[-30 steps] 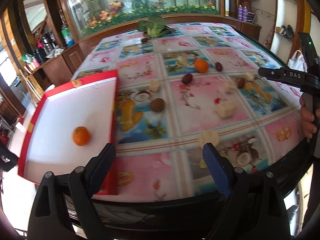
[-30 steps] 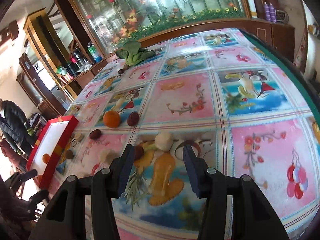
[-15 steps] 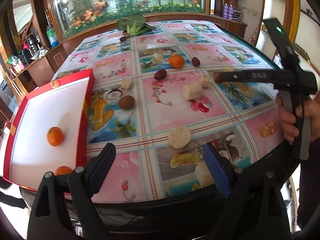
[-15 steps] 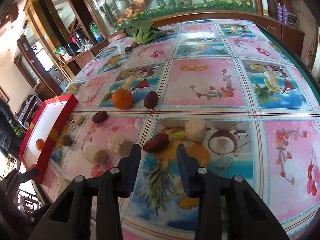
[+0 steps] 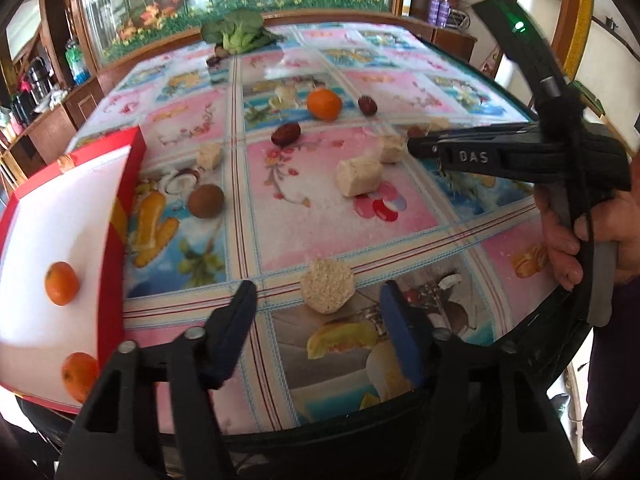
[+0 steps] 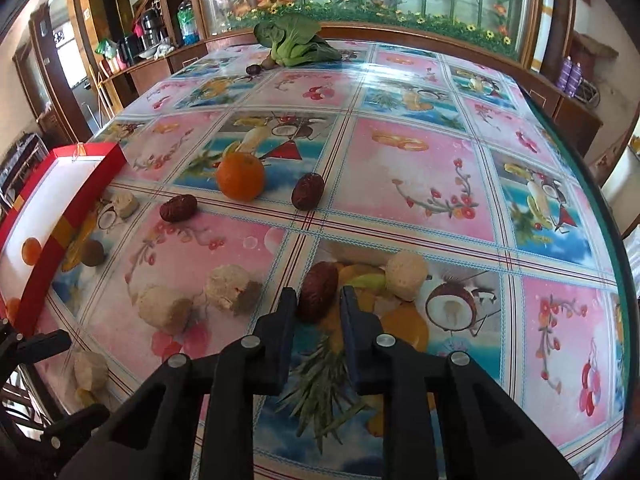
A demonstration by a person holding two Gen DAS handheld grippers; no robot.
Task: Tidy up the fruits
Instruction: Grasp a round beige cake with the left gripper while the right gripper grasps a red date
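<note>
While the right gripper (image 6: 318, 304) flanks a red date (image 6: 319, 291) (contact unclear), left gripper (image 5: 316, 312) spread wide, nothing held.

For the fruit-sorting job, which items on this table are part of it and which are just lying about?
Part of the job:
- red tray with two oranges inside
- loose orange
- dark red dates, one between the right gripper fingers
- brown round fruit
- left gripper, open and empty

Probably just lying about:
- beige crumbly pieces
- leafy green vegetable
</note>
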